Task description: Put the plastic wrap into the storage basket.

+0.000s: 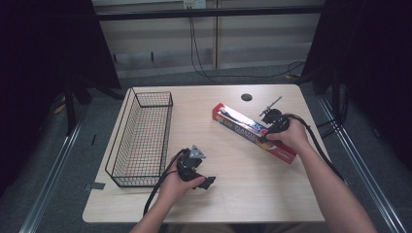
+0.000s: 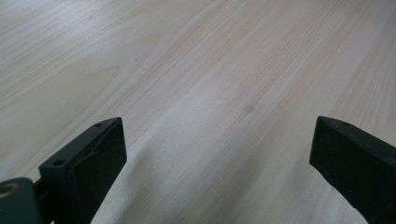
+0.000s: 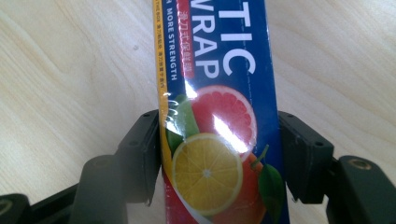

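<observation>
A long plastic wrap box [image 1: 238, 121], blue and red with citrus fruit printed on it, lies slantwise on the right half of the wooden table [image 1: 243, 199]. My right gripper [image 1: 265, 137] is over its middle. In the right gripper view both black jaws press against the long sides of the box [image 3: 219, 70], so the right gripper [image 3: 219, 140] is shut on it. My left gripper [image 1: 206, 182] rests low near the table's front middle, pointing right. Its jaws stand wide apart over bare wood, so the left gripper [image 2: 217, 154] is open and holds nothing.
A black wire basket [image 1: 141, 141], with nothing in it, stands along the table's left side, just left of my left hand. A round black hole [image 1: 246, 97] sits near the far edge. Cables trail from both grippers toward the front.
</observation>
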Demonstrator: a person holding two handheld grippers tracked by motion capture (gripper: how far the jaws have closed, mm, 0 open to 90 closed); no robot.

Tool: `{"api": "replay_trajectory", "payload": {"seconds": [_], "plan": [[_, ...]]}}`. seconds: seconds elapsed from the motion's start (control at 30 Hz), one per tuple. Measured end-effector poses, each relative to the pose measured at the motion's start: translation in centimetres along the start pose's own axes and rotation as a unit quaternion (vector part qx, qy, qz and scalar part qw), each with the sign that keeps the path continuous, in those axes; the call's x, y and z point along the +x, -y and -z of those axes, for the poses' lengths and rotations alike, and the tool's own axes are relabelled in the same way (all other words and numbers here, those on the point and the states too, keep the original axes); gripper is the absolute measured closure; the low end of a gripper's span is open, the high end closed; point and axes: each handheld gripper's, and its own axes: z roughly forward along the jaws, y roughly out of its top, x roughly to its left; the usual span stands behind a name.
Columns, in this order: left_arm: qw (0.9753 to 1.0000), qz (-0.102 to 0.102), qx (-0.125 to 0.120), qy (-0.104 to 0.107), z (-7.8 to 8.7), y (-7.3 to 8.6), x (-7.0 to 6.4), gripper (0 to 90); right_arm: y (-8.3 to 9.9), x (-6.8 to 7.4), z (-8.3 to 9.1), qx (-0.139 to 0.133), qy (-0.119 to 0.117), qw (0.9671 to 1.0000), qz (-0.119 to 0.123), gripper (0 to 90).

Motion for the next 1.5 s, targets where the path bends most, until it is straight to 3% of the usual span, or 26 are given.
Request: {"api": "replay_trajectory", "payload": {"seconds": [0.77, 0.9, 1.0, 1.13, 1.5], "plan": [[1.0, 0.0, 0.001, 0.001, 0.0, 0.1, 0.1, 3.9, -0.2, 0.1, 0.1, 0.008, 0.003, 0.9997, 0.024, 43.7], [1.0, 0.001, 0.0, 0.001, 0.0, 0.1, 0.0, 3.9, -0.2, 0.5, 0.2, 0.007, 0.005, 0.9999, 0.013, 44.8], [1.0, 0.001, 0.0, 0.001, 0.0, 0.0, 0.0, 3.9, -0.1, 0.4, 0.2, -0.001, 0.008, 0.9996, 0.025, 45.1], [1.0, 0.0, 0.0, 0.005, 0.1, 0.0, 0.0, 3.9, -0.1, 0.6, 0.3, -0.001, 0.004, 0.9999, 0.012, 45.3], [1.0, -0.005, 0.006, 0.005, 0.2, -0.1, -0.1, 3.9, 0.1, 0.3, 1.5, -0.014, -0.003, 0.9998, 0.014, 45.6]]}}
